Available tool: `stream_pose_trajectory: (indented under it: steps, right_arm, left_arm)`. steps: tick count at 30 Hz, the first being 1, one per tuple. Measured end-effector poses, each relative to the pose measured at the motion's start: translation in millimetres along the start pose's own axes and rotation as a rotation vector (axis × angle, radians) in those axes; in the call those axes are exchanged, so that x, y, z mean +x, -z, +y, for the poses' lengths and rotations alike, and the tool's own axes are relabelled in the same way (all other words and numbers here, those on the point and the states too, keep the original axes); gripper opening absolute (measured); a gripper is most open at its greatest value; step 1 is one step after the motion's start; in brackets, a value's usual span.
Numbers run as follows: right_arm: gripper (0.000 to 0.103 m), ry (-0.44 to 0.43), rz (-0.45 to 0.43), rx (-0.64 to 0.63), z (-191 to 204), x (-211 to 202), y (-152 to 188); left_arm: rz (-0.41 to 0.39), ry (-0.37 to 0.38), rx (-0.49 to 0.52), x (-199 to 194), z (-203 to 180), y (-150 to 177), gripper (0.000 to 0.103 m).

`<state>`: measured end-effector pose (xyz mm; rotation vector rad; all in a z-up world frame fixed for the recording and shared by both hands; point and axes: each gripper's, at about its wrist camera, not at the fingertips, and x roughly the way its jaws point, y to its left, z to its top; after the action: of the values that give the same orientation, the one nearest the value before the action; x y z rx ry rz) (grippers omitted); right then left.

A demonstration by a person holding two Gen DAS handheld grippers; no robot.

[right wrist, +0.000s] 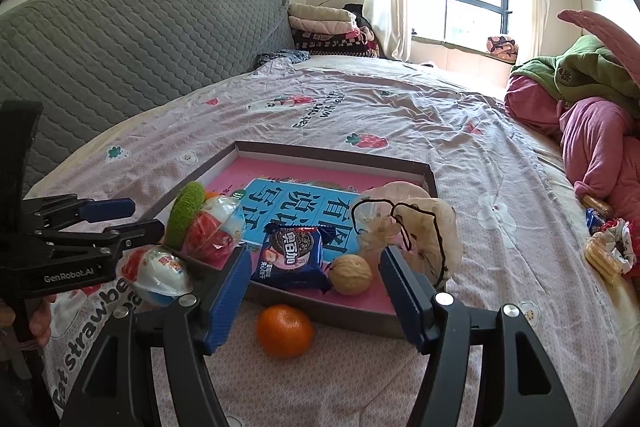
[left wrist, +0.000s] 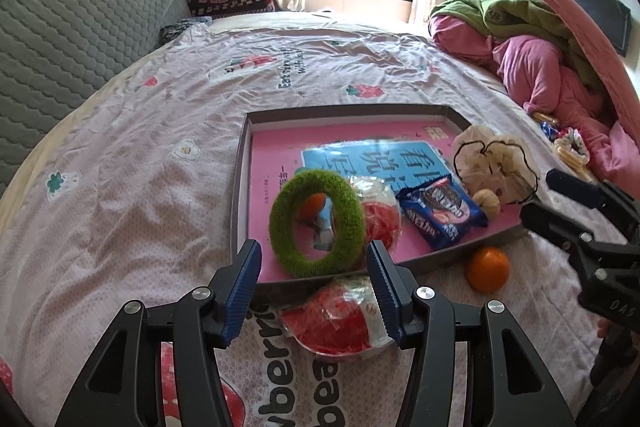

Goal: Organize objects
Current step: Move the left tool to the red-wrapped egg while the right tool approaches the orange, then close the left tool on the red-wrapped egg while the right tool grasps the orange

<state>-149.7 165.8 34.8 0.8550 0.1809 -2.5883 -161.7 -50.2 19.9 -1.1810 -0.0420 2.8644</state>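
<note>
Nearest the left gripper [left wrist: 314,293], just below and between its spread jaws, a red-and-white wrapped snack [left wrist: 340,323] lies on the bedsheet [left wrist: 132,195], outside the tray [left wrist: 240,187]. The jaws stand wide with nothing pressed between the pads. Just ahead of the tips, inside the tray's near edge, a green fuzzy ring [left wrist: 316,223] leans upright against a second red wrapped snack [left wrist: 378,217], with something orange showing through the ring's hole.

The right gripper [right wrist: 314,297] is also wide and empty. Directly between its jaws and a little ahead, 1 orange [right wrist: 285,331] sits on the sheet, just short of the tray wall. Beyond it, inside the tray, a walnut [right wrist: 350,274] touches a blue cookie packet [right wrist: 290,257], and further right a crumpled translucent bag with a black cord [right wrist: 412,227] rests in the corner.

Judging by this layout, the sorting is well along: at least 5 items are in the tray. At least 2 things near the grippers remain outside, the orange and the wrapped snack. More wrappers and biscuits [right wrist: 604,251] lie far to the right by the pink bedding [right wrist: 600,147]; whether they belong to the task I cannot tell.
</note>
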Motion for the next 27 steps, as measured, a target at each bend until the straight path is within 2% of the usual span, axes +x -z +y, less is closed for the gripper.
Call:
stream_pose_trajectory:
  steps: [15, 27]
  right_arm:
    - [0.066, -0.027, 0.077, 0.003, 11.1, 4.0, 27.0]
    - [0.066, -0.032, 0.13, 0.001, 14.4, 19.3, 39.4]
  left_arm:
    - [0.027, 0.047, -0.016, -1.8, 1.1, 18.7, 0.061]
    - [0.057, 0.137, -0.068, -8.8, 5.6, 34.2, 0.069]
